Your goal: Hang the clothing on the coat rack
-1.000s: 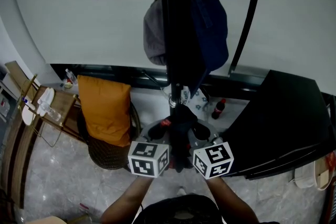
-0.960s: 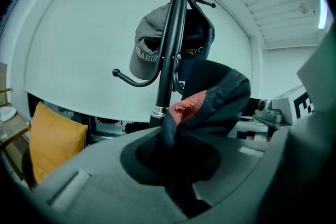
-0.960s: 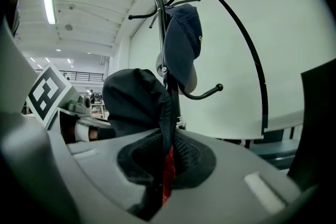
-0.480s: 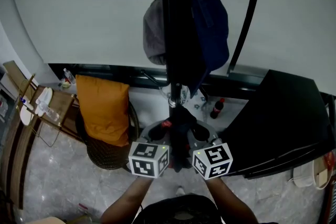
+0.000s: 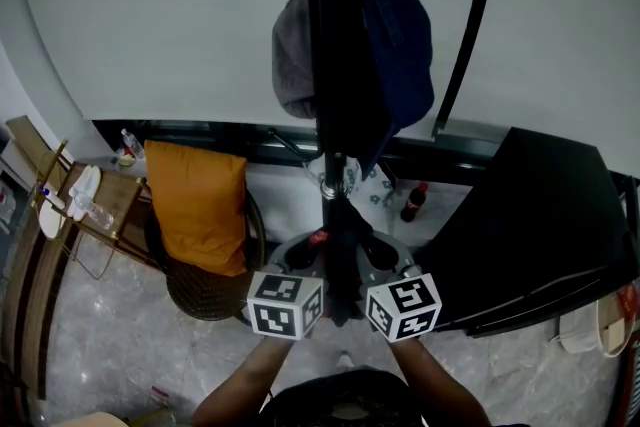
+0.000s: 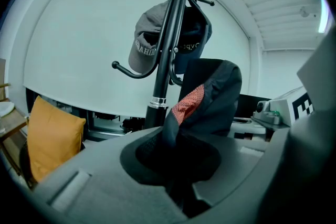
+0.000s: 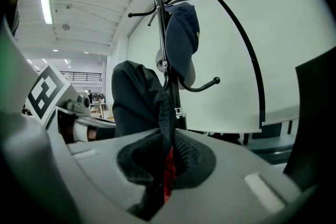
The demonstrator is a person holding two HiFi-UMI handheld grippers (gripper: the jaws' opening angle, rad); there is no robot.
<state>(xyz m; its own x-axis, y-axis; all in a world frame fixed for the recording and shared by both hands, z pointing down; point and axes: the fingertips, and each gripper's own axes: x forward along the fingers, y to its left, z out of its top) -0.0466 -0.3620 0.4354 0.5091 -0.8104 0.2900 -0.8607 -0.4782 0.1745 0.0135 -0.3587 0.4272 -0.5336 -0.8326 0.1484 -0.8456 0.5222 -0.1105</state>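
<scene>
The left claw (image 5: pixel 308 263) and the right claw (image 5: pixel 372 261) are sitting side by side at 6 o'clock in the head view, at the foot of the coat rack (image 5: pixel 330 65). Between them they are gripping a dark garment (image 5: pixel 345 250), which is bunching up in front of the pole.

In the left gripper view the left claw (image 6: pixel 176 165) is pinching the garment (image 6: pixel 210 97) tight. The cloth is rising from the jaws toward 1 o'clock and showing an orange-red mesh lining. In the right gripper view the right claw (image 7: pixel 165 165) is likewise clamping the garment (image 7: pixel 136 97). A red strip is showing at the bite, and the bulk is mounding toward 11 o'clock, just in front of the rack (image 7: pixel 167 50).

The garment is not hanging on any hook; whether it is touching the pole is hard to judge. A gray cap (image 5: pixel 292 65) and a navy cap (image 5: pixel 405 55) are hanging on the rack toward 12 o'clock. An orange cushion (image 5: pixel 195 210) is leaning at 9 o'clock, and a dark bottle (image 5: pixel 413 205) is standing on the floor just right of the pole.
</scene>
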